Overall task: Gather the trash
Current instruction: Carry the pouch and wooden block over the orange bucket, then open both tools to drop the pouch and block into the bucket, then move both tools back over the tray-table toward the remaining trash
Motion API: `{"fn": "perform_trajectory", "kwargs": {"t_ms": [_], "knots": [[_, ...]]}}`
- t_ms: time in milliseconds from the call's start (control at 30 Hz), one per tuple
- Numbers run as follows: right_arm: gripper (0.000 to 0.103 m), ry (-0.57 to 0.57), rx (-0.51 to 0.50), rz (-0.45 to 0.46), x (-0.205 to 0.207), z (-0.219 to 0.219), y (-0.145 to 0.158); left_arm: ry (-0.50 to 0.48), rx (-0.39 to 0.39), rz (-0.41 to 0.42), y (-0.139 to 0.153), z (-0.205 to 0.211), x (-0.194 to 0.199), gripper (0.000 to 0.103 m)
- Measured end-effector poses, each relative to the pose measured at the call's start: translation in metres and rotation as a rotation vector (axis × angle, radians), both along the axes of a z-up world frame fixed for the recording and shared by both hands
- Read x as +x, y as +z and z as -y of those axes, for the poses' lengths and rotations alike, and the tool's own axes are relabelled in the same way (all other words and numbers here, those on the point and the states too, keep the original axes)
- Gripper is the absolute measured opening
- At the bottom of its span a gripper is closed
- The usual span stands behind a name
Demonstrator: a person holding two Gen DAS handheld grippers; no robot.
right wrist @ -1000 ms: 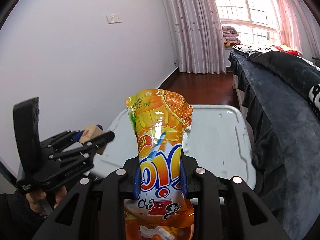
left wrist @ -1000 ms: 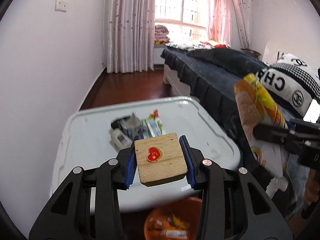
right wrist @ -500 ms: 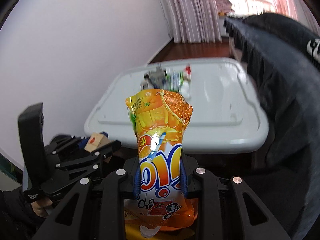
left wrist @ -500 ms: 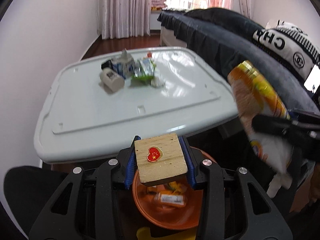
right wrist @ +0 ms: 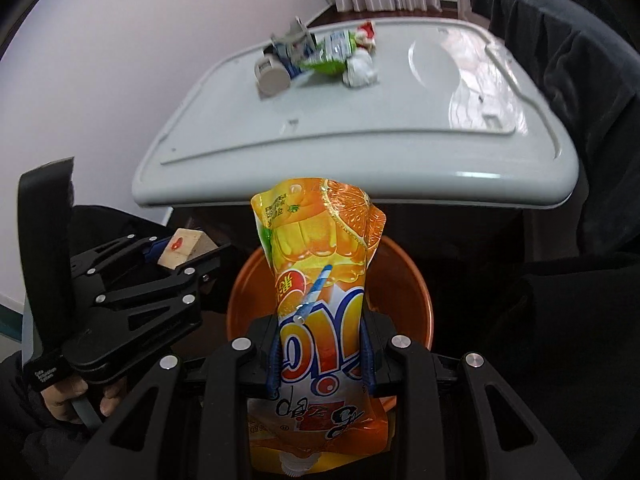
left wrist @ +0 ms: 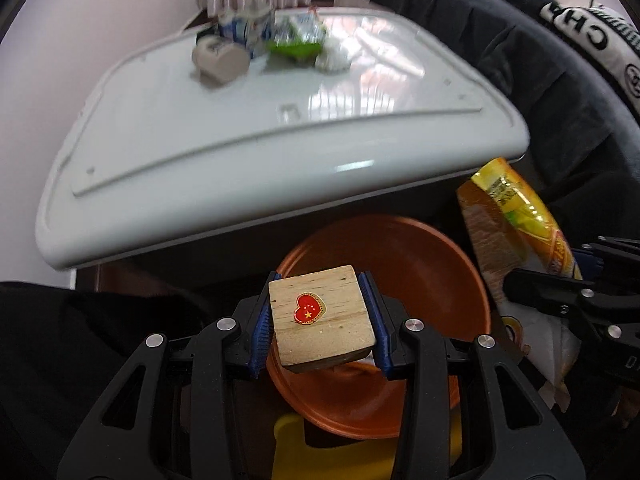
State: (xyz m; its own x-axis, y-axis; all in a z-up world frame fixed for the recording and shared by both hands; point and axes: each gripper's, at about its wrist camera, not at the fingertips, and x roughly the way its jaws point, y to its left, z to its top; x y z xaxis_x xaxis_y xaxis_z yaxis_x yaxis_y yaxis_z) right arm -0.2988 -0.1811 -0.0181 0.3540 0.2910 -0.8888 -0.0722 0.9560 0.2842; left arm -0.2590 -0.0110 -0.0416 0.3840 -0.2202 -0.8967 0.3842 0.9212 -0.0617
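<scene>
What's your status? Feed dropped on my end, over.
Left gripper shut on wooden block. Right gripper shut on orange juice pouch. Both above orange bin. More trash on white lid. Nothing blocking.

White table [left wrist: 248, 168] with toppled cup [left wrist: 221, 59], wrappers [left wrist: 296, 38], crumpled tissue [left wrist: 332, 60]

Each handheld gripper is built of matte black plastic links with triangular cut-outs, joined by round silver screw heads, and its two fingers [left wrist: 260, 330] end in ribbed blue pads. At lower left of the right wrist view, the left gripper [right wrist: 176, 250] shows a tall black grip with small white lettering. The hand [right wrist: 68, 398] beneath wears a dark sleeve.
</scene>
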Motion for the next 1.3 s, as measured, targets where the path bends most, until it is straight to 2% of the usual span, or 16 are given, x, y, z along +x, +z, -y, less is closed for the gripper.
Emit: {"fn": "perform_trajectory", "kwargs": {"t_ms": [333,500,567,633,1300], "knots": [[0.031,0.004,-0.008,-0.048,0.008,-0.004,-0.016,-0.007,0.027,-0.045,-0.013,0.001,0.001,0.039],[0.036,-0.013,-0.016,-0.059,0.011,-0.002,-0.019,0.009,0.042,-0.07,-0.018,-0.001,0.002,0.042],[0.048,-0.027,-0.012,-0.049,0.01,0.002,-0.017,0.014,0.039,-0.069,-0.018,-0.002,0.002,0.056],[0.049,-0.035,-0.011,-0.033,0.01,0.004,-0.013,0.019,0.035,-0.058,-0.015,-0.004,0.001,0.061],[0.049,-0.065,-0.001,0.024,0.009,0.017,0.007,0.03,0.009,0.013,0.005,-0.006,0.003,0.062]]}}
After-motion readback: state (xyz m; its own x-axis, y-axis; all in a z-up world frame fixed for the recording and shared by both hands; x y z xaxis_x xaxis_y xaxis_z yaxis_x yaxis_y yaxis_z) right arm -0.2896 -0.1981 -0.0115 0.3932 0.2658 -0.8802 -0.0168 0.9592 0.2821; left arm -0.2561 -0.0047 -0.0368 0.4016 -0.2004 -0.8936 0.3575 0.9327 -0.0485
